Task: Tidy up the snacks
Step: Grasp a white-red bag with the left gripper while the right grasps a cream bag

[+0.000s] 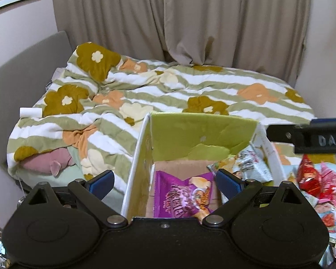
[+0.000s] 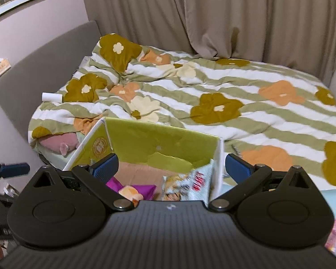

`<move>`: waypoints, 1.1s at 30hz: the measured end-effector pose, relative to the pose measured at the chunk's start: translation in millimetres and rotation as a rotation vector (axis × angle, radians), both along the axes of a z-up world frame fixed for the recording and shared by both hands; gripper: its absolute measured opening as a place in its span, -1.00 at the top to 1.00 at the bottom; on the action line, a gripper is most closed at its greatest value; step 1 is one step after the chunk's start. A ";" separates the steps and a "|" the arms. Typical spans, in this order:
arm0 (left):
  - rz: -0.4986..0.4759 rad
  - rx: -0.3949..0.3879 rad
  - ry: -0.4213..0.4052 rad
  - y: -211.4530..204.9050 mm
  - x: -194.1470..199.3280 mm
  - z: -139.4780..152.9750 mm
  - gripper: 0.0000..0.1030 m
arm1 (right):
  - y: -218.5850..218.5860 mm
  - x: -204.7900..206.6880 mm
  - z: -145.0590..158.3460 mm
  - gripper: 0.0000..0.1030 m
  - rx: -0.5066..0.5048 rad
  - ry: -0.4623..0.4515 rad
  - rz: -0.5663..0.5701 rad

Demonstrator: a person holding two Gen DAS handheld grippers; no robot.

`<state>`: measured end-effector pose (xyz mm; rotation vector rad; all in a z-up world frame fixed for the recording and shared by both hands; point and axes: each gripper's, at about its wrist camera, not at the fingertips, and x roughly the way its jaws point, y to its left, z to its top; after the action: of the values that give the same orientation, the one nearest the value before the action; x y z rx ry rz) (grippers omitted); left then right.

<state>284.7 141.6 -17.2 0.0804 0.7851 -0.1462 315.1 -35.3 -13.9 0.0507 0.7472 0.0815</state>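
An open cardboard box (image 1: 201, 132) with green flaps stands at the foot of the bed. Inside lie a purple snack bag (image 1: 181, 197) and a white and grey snack bag (image 1: 250, 163). My left gripper (image 1: 164, 182) is open and empty, hovering over the box's left side. Part of the right gripper (image 1: 306, 135) shows at the right edge. In the right wrist view the box (image 2: 159, 139) is below my open, empty right gripper (image 2: 171, 168), with the purple bag (image 2: 134, 189) and the white bag (image 2: 190, 183) inside. A pile of loose snack packets (image 1: 318, 183) lies right of the box.
A bed with a striped flower duvet (image 1: 168, 89) fills the view behind the box. A pink plush (image 1: 47, 161) lies at its near left corner and a white roll (image 1: 31, 112) at its left edge. A grey headboard (image 1: 22, 76) and beige curtains (image 1: 190, 18) stand behind.
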 end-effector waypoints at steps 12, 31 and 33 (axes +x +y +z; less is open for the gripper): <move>-0.163 -0.054 -0.065 -33.5 -43.1 22.5 -0.92 | -47.0 -99.8 35.8 -1.00 0.045 -0.070 -0.193; -0.369 -0.100 0.074 -196.1 -154.9 -16.5 -0.92 | -233.4 -261.1 -0.1 -1.00 0.093 -0.006 -0.402; -0.382 -0.108 0.113 -215.0 -163.7 -29.5 -0.92 | -248.2 -272.4 -10.9 -1.00 0.097 0.015 -0.413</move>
<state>121.0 -73.4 -46.7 0.1202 0.8668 -0.5583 42.7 -283.6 -24.8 0.2969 0.7347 -0.2769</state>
